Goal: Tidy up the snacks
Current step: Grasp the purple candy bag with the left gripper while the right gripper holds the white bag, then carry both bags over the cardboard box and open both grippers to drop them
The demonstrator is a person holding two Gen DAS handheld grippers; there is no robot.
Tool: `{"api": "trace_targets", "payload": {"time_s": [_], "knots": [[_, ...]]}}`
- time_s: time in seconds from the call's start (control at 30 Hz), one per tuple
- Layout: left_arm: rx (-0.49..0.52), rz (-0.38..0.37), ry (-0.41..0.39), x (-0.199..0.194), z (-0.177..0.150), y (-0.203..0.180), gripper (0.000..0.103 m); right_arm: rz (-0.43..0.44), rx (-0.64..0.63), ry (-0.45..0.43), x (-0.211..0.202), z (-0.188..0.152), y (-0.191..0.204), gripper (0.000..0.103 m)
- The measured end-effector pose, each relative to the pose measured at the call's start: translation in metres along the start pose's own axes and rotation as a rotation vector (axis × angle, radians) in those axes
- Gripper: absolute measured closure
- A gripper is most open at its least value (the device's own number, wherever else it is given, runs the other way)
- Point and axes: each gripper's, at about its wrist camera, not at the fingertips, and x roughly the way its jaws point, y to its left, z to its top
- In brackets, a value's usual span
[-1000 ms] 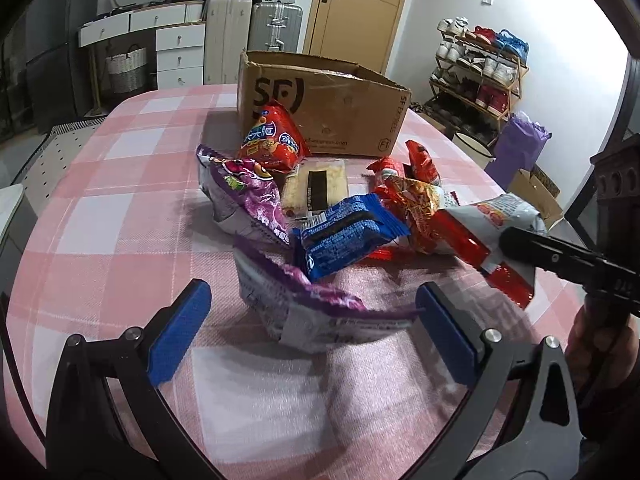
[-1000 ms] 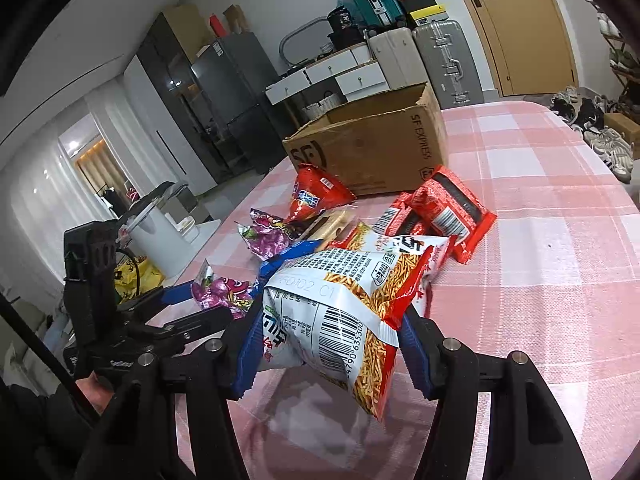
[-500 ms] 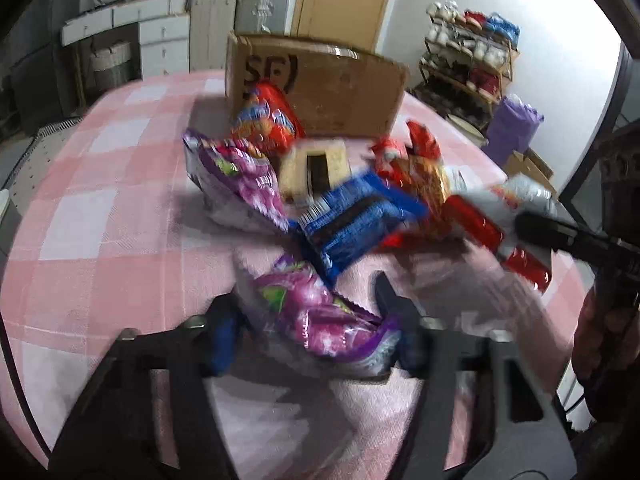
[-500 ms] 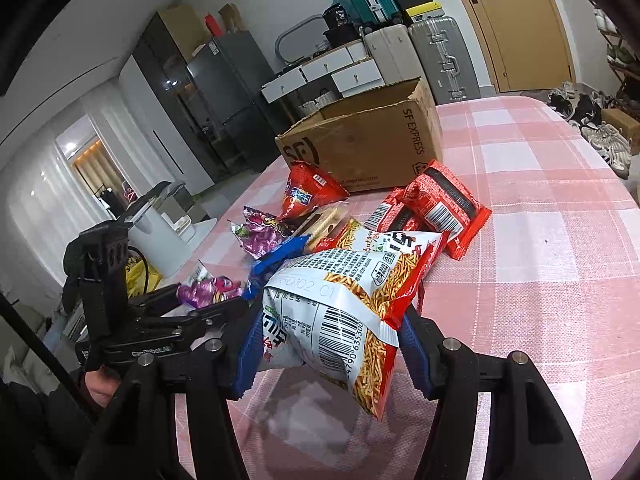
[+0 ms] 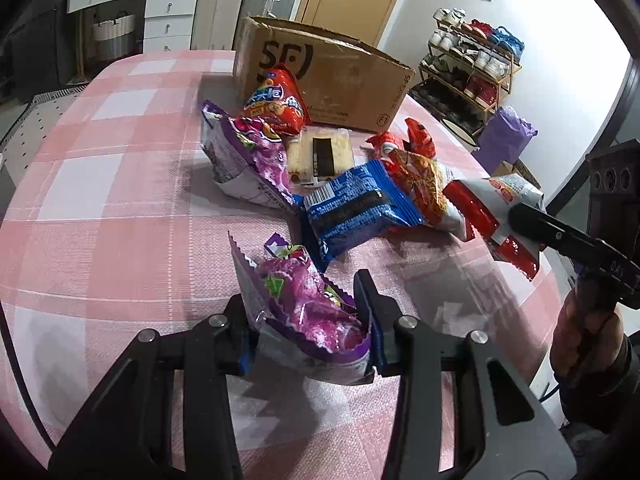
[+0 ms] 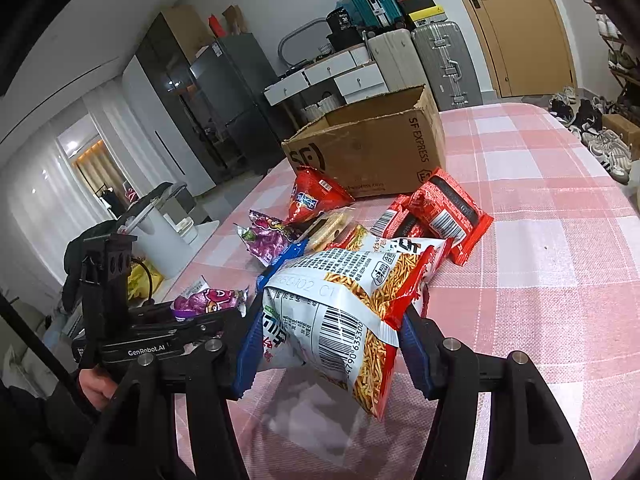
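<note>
Pink-and-white checked tablecloth (image 5: 120, 184), purple snack bag (image 5: 308, 312), blue packet (image 5: 356, 208), brown box (image 6: 372, 152).

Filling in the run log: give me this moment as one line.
left gripper: just closed on purple snack bag | right gripper: shut on white-red fries bag | cardboard box: open, behind pile

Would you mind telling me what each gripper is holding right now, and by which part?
The left gripper pinches a crinkly purple snack packet across its near end. The right gripper clamps a white-and-red bag of stick snacks across its barcode end.
</note>
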Motion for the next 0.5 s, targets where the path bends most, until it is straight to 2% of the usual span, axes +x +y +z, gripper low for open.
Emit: {"api": "trace_targets", "payload": {"time_s": [0.27, 0.4, 0.5], "knots": [[-0.017, 0.046, -0.083, -0.037, 0.007, 0.009, 0.064, 0.005, -0.017, -0.01, -0.003, 0.004, 0.006, 0.042], [-0.001, 0.051, -0.123, -0.057, 0.021, 0.007, 0.064, 0.01, -0.029, -0.021, -0.005, 0.009, 0.01, 0.042], [0.02, 0.1, -0.133, -0.065, 0.037, 0.002, 0.064, 0.013, -0.041, -0.028, -0.006, 0.015, 0.013, 0.042]]}}
